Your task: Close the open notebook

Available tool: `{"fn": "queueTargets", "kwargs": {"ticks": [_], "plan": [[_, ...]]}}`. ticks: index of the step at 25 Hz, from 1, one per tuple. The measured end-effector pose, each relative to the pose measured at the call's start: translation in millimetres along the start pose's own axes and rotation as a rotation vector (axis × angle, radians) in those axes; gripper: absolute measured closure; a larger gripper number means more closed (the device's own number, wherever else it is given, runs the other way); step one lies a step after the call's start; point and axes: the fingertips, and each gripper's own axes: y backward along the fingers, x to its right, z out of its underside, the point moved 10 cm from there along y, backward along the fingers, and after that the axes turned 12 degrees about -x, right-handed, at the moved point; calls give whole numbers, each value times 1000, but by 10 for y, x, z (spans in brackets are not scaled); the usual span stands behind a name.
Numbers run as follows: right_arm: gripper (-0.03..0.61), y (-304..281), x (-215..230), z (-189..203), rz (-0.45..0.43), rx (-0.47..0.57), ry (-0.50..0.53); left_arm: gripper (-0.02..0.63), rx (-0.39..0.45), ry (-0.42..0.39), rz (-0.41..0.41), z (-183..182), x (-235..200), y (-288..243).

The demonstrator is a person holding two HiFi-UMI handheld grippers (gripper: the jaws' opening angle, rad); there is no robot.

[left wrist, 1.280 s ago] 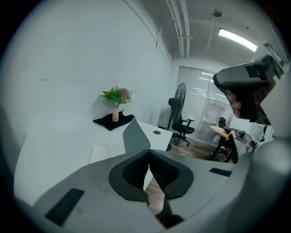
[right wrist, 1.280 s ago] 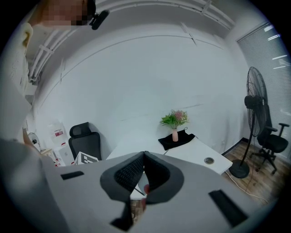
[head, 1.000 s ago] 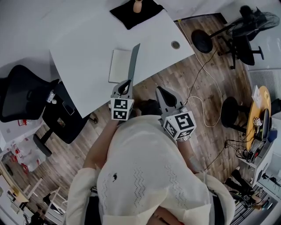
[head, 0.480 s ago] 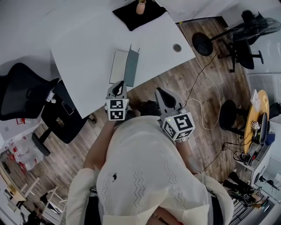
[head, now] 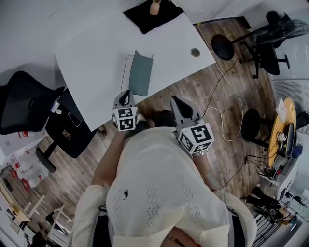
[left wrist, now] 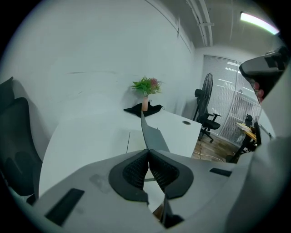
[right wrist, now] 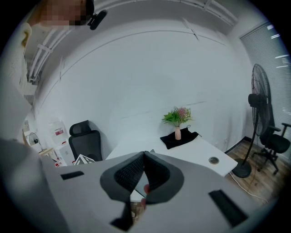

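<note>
The notebook (head: 127,72) lies on the white desk (head: 91,58) near its front edge. Its grey-green cover (head: 141,73) leans over the white pages, partly lowered. In the left gripper view the cover (left wrist: 153,135) rises tilted just beyond the jaw tips, with the white page (left wrist: 134,142) to its left. My left gripper (head: 126,95) is shut, empty, at the desk's edge just short of the notebook. My right gripper (head: 175,100) hangs over the floor to the right, off the desk, also shut with nothing in it.
A vase with a plant (head: 154,6) stands on a black cloth (head: 145,18) at the desk's far side. A cable hole (head: 195,52) sits at the right corner. A black office chair (head: 26,103) stands left of the desk, a fan (head: 280,24) far right.
The cover has swung from upright down toward the left over the pages. My left gripper has drawn back from it toward the person. The right gripper has stayed put.
</note>
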Motion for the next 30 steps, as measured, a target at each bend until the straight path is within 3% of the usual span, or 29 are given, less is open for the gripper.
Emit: {"fn": "queueTargets", "kwargs": {"ticks": [16, 25, 30], "plan": [[577, -114, 21, -53, 17, -20, -7, 595, -99, 66, -40, 163, -245, -205], [577, -187, 50, -105, 20, -30, -3, 594, -126, 64, -44, 223, -330, -313], [577, -205, 62, -118, 15, -36, 0, 557, -126, 56, -32, 245, -337, -315]]}}
